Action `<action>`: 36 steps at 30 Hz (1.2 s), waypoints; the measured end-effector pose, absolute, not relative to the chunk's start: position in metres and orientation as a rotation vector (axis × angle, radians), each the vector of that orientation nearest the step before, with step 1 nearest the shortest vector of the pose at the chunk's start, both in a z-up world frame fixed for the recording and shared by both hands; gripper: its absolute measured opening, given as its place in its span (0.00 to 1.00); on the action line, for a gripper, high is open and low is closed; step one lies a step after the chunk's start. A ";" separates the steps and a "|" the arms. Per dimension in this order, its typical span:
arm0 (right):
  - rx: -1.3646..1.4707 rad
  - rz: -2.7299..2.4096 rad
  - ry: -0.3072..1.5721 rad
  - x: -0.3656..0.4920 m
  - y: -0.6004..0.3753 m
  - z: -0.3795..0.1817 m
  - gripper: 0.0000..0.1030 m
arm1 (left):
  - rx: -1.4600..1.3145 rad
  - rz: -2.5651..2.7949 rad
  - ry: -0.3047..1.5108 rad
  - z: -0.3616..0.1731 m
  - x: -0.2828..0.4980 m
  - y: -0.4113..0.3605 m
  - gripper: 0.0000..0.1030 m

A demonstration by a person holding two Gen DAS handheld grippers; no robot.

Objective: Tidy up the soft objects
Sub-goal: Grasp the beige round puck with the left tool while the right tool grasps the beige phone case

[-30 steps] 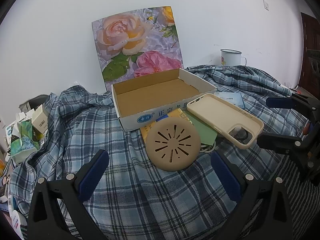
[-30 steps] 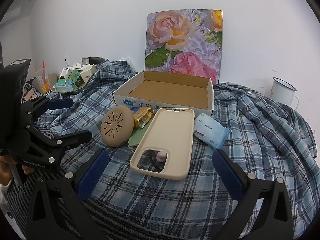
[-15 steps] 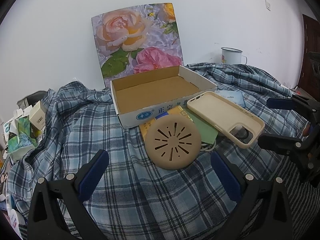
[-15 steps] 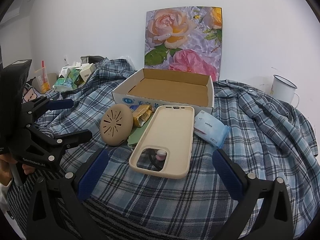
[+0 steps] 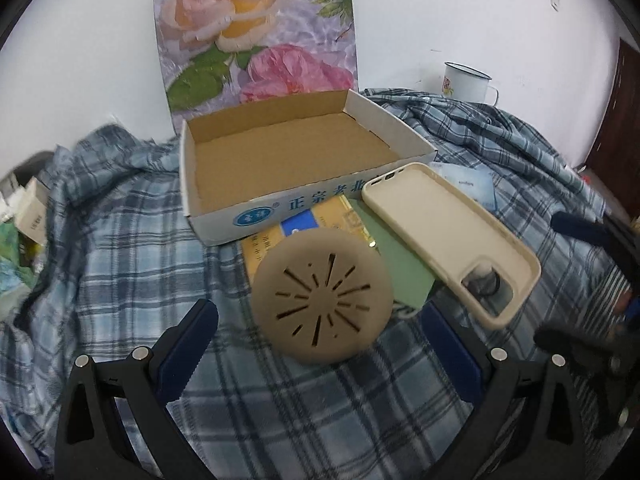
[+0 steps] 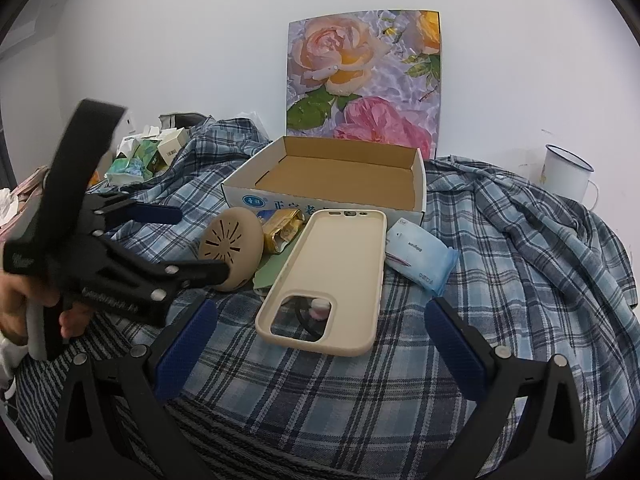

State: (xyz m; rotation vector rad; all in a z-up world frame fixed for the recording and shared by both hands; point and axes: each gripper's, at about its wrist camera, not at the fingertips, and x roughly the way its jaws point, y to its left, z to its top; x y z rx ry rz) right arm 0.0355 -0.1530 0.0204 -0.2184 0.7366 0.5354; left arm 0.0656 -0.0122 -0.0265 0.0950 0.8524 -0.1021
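Observation:
A round tan slotted silicone pad (image 5: 323,295) (image 6: 232,248) lies on the plaid cloth just ahead of my open left gripper (image 5: 318,330), between its jaws. A beige phone case (image 5: 452,240) (image 6: 328,280) lies to its right, in front of my open right gripper (image 6: 320,326). A green flat piece (image 5: 400,268), a yellow packet (image 6: 282,229) and a blue tissue pack (image 6: 420,258) lie around them. An open cardboard box (image 5: 224,220) (image 6: 420,188) with a rose-printed lid stands behind. The left gripper also shows in the right wrist view (image 6: 188,240).
A white enamel mug (image 6: 566,178) stands at the back right. Small boxes and wrappers (image 6: 148,156) pile up at the far left. The plaid cloth (image 5: 120,260) is rumpled around the box. A white wall is behind.
My left gripper has moved forward and closer to the round tan pad, which now sits between its jaws. The right gripper has stayed about where it was.

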 end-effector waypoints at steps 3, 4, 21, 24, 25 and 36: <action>-0.221 0.534 0.735 0.035 -0.153 0.020 1.00 | 0.045 -0.130 0.895 -0.030 0.080 -0.009 1.00; -0.221 0.535 0.734 0.035 -0.154 0.021 1.00 | 0.025 -0.144 0.906 -0.031 0.083 -0.007 1.00; -0.212 0.534 0.771 0.040 -0.150 0.018 1.00 | -0.070 -0.156 0.933 -0.051 0.111 0.002 0.82; -0.214 0.533 0.780 0.040 -0.149 0.017 1.00 | -0.103 -0.166 0.927 -0.051 0.112 0.007 0.82; -0.214 0.532 0.780 0.040 -0.149 0.017 1.00 | -0.108 -0.169 0.921 -0.050 0.111 0.008 0.81; -0.287 0.531 0.847 0.061 -0.127 0.011 1.00 | -0.102 -0.208 0.889 -0.046 0.103 0.004 0.81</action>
